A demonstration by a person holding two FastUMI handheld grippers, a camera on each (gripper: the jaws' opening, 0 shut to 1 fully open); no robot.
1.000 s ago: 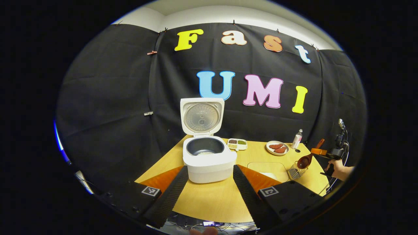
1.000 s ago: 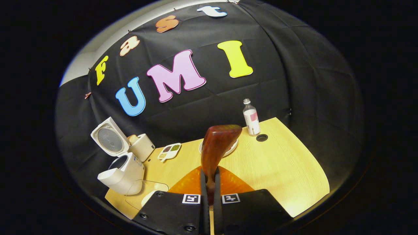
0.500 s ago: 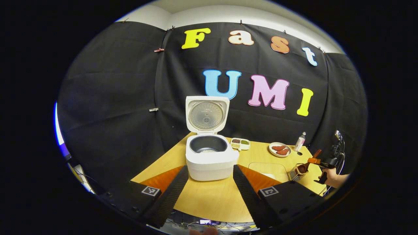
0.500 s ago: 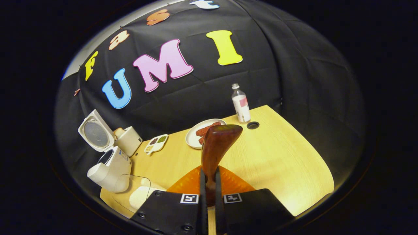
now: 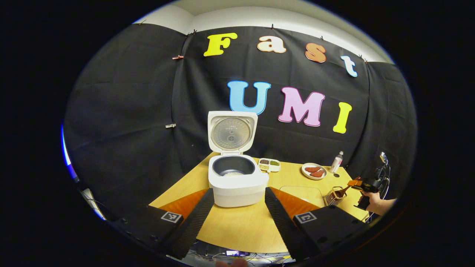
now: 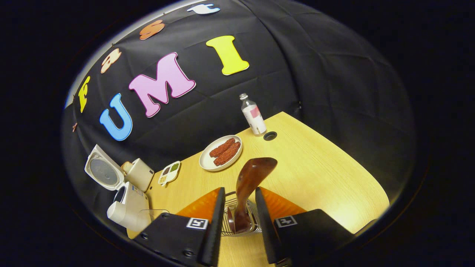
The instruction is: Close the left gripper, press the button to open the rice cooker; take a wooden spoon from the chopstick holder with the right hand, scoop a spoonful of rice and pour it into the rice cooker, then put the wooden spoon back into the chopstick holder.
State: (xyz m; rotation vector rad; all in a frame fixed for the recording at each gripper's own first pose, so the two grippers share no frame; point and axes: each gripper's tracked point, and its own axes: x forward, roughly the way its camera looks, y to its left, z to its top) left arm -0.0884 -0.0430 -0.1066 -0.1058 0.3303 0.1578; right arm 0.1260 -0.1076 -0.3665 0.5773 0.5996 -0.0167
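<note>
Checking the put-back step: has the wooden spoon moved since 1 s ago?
Yes. In the left gripper view the wooden spoon has dropped bowl-first into the chopstick holder; earlier it hung above it. The right gripper now stands open.

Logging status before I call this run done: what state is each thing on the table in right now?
White rice cooker: lid up, some rice in the dark inner pot.
Brown wooden spoon: bowl end down in the wire chopstick holder, handle leaning out.
Right tool: open, fingers apart on either side of the spoon.
Left tool: open, holding nothing.
Clear bottle: upright, capped.
</note>
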